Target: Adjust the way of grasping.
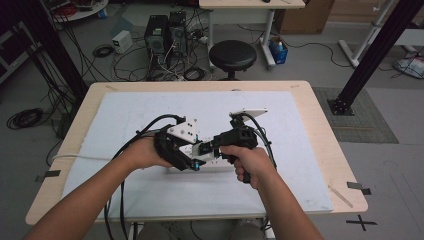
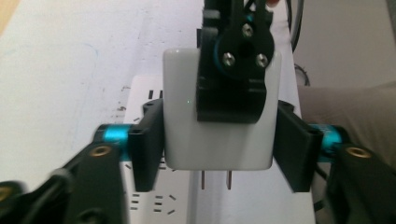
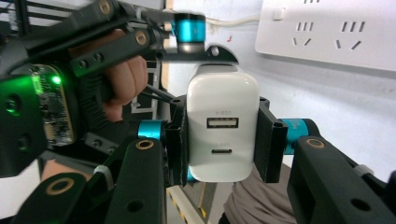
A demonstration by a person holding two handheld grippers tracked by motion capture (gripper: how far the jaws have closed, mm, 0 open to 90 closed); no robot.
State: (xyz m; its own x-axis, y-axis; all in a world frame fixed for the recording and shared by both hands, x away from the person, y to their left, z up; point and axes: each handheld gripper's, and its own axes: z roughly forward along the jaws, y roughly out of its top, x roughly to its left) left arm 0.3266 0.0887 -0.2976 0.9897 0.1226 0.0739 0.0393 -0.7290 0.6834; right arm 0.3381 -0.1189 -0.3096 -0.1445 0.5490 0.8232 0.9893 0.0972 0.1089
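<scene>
- Object in hand: a white rounded plastic USB wall charger (image 3: 223, 128) with 2 flat metal prongs (image 2: 215, 179). It is held in the air between the 2 grippers, above a white plastic power strip (image 2: 149, 196) that lies on the white mat (image 1: 150, 107) covering the wooden table (image 1: 320, 115).
- Left gripper (image 2: 219, 140): jaws narrowed onto the charger's 2 opposite side walls, pads touching the body on both sides.
- Right gripper (image 3: 223, 140): jaws likewise closed against the charger's sides, seen from the port face. In the left gripper view, one of its black jaws crosses the upper face of the charger.
- Both tools therefore hold the same charger at once; in the high view they meet near the table's middle (image 1: 202, 147).
- Progress, judged: the charger is lifted and its prongs are bare, pointing toward the strip but clear of it. It is not plugged in. This looks like a hand-over or alignment stage; seating the prongs in a socket remains, if insertion is the aim.
- Sockets visible on the strip (image 3: 327, 28) are all unoccupied.
- Writing: faint grey lettering sits above each of the 2 ports (1 USB-A, 1 USB-C), too small to read. No brand mark legible on charger or strip.
- A green LED glows on the left gripper's circuit board (image 3: 49, 100).
</scene>
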